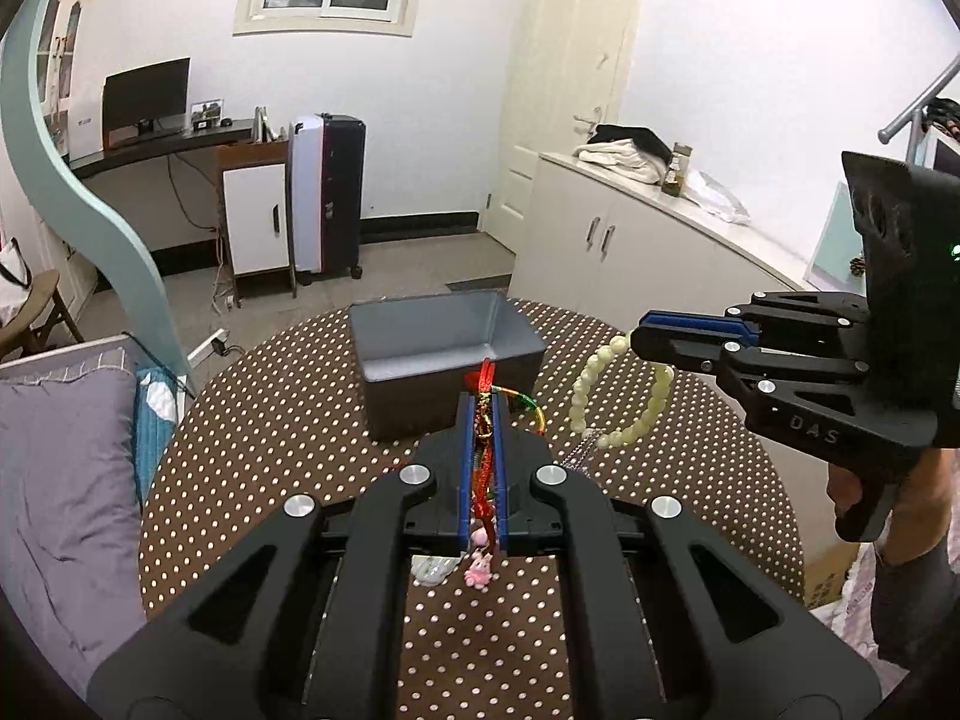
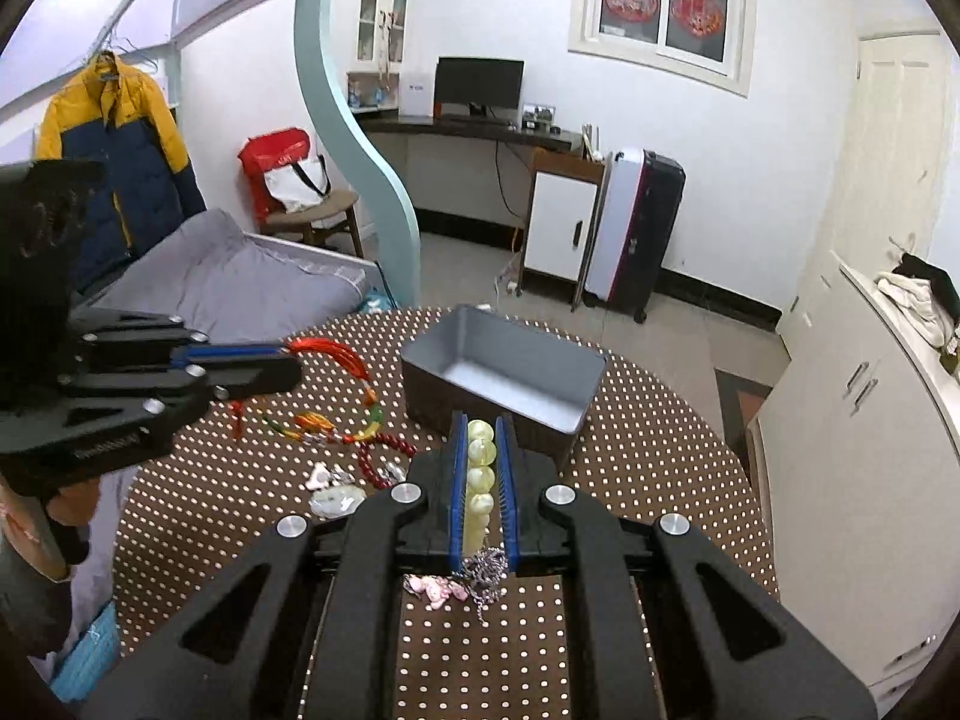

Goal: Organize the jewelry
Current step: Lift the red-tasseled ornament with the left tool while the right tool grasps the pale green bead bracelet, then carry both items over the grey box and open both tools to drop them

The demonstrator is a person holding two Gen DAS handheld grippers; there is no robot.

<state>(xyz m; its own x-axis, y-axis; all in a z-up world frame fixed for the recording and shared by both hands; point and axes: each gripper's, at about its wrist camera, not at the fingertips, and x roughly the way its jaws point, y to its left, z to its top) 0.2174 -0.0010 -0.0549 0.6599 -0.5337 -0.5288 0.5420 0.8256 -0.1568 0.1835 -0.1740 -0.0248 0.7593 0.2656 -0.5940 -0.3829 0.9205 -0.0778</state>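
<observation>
A grey open box (image 1: 447, 354) stands on the polka-dot table (image 1: 270, 420); it also shows in the right wrist view (image 2: 501, 381). My left gripper (image 1: 483, 408) is shut on a red and multicoloured cord bracelet (image 1: 485, 414), held above the table just in front of the box; the cord trails down to the table in the right wrist view (image 2: 327, 354). My right gripper (image 2: 482, 426) is shut on a pale yellow bead bracelet (image 2: 480, 468), which hangs as a loop in the left wrist view (image 1: 618, 396), to the right of the box.
On the table lie a dark red bead string (image 2: 384, 462), a silver chain (image 2: 486, 570), pink charms (image 2: 435, 588) and small white pieces (image 2: 333, 501). A bed (image 2: 240, 282) is left of the table, white cabinets (image 1: 630, 240) right.
</observation>
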